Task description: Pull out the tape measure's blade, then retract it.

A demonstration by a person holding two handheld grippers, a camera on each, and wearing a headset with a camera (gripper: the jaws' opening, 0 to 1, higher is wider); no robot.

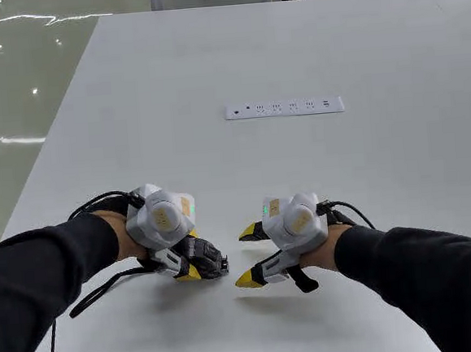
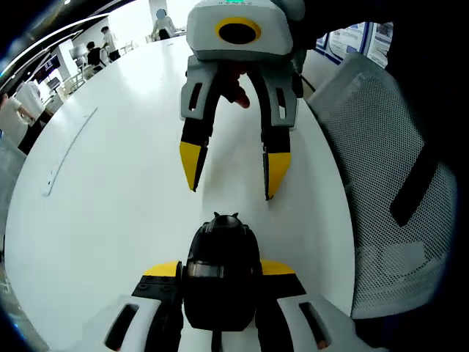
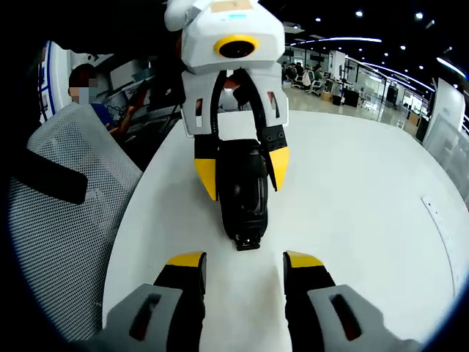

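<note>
Left tongs (image 1: 191,254): lower left of the head view, low over the table (image 1: 291,49), pinching the tape measure (image 1: 208,258) between the two jaws.
Left tongs, own view: the yellow-tipped jaws (image 2: 220,268) rise from the bottom edge and press on either side of the black case (image 2: 220,275), which sits upright between them at bottom centre.
Left tongs, right gripper view: at top centre (image 3: 242,172), the jaws clamp the sides of the case.
Right tongs (image 1: 247,256): lower centre of the head view, just right of the left tongs and pointing at them; the jaws are spread wide and hold nothing.
Right tongs, own view: the two jaws (image 3: 243,259) stand well apart at the bottom, with bare table between them.
Right tongs, left gripper view: at top centre (image 2: 233,172), the yellow tips are parted and near the case without touching it.
Tape measure: black, gripped in the left tongs; in the right gripper view its lower end (image 3: 242,191) points down the frame toward the gap in the right tongs.
Table: white and wide, with a white power strip (image 1: 285,108) lying flat at centre right of the head view, well apart from both tongs.
Chair: a grey mesh back at the right of the left gripper view (image 2: 381,220) and at the left of the right gripper view (image 3: 58,242).
</note>
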